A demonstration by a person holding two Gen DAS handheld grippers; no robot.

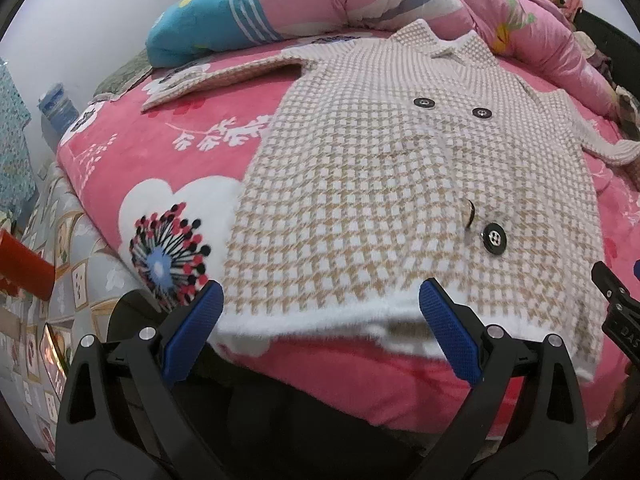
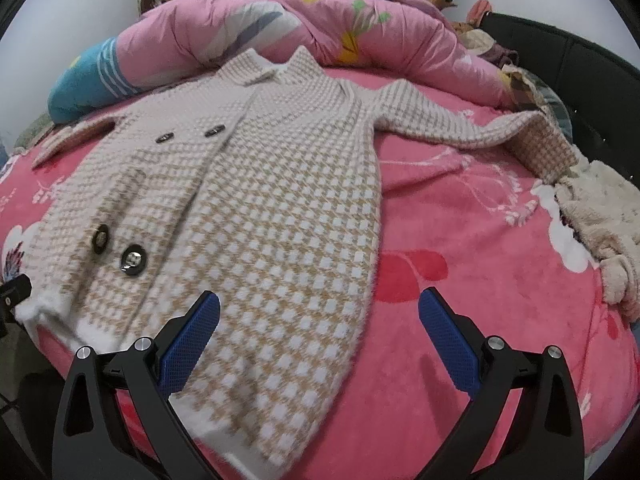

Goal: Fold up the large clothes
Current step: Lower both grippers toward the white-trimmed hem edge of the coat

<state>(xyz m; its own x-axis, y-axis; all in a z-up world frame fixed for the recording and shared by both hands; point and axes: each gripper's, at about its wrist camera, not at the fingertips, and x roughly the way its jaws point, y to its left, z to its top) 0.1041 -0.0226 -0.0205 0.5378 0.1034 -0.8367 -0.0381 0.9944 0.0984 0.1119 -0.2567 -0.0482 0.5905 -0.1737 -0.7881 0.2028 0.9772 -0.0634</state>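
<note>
A beige and white houndstooth coat (image 1: 380, 184) lies flat and face up on the pink floral bed, collar far, hem near, with dark buttons (image 1: 494, 238). It also shows in the right wrist view (image 2: 260, 208), with its right sleeve (image 2: 472, 124) stretched out to the right. My left gripper (image 1: 320, 312) is open, its blue pads either side of the white hem's left part, just above it. My right gripper (image 2: 320, 320) is open over the hem's right corner. The right gripper's black body shows at the left wrist view's right edge (image 1: 616, 304).
A pink quilt (image 2: 320, 28) and a blue pillow (image 1: 208, 20) are heaped along the far side. A fluffy cream garment (image 2: 600, 216) lies at the right. The bed's black frame (image 2: 560, 60) curves behind. The pink blanket's near edge (image 1: 360, 392) drops off below the hem.
</note>
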